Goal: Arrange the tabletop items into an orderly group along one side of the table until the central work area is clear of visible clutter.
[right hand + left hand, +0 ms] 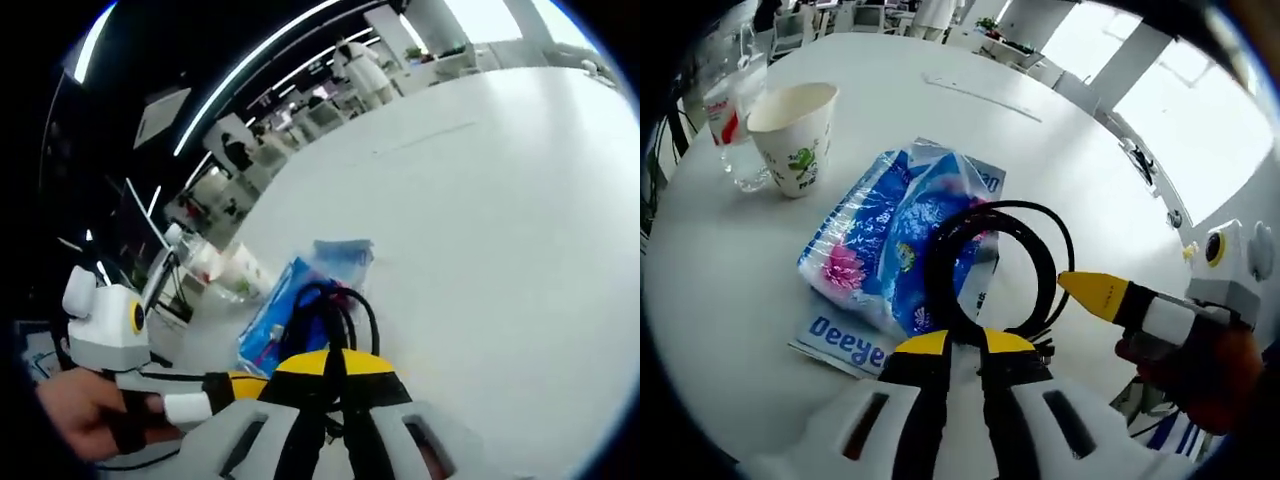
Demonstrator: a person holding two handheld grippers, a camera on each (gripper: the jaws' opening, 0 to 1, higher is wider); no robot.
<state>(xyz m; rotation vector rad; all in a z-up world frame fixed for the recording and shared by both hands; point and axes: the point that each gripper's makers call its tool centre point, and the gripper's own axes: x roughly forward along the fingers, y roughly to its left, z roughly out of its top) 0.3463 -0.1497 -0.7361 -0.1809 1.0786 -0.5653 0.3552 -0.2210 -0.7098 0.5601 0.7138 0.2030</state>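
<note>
Yellow-tipped fingers of the left gripper (958, 345) sit lowest in the left gripper view, drawn nearly together at the near edge of a coiled black cable (992, 268); they look to be pinching the coil where its loops bunch, though the contact itself is partly hidden. That cable lies half on a blue-and-pink tissue pack (902, 245) and half on the white surface (730, 300). The right gripper (1092, 294) comes in from the right side of the same view, held by a hand (1200, 375), one yellow tip pointing at the outer rim of the coil, just beside it. In the right gripper view the right gripper's fingers (336, 363) appear pressed together over the cable (325, 300), but whether a strand sits between them I cannot tell. Beyond the pack stand a paper cup (795, 132) with a green print and, close against it, a clear glass (732, 130), both upright near the far left edge of the surface. A thin pale strip (982, 96) lies alone farther out toward the middle. As a judgement, the tidying is partway: cup and glass already form a small group by one edge, with the pack and cable near them but loosely heaped. What seems left is settling the cable neatly, squaring the pack beside the cup, and moving the stray strip off the open middle.
</note>
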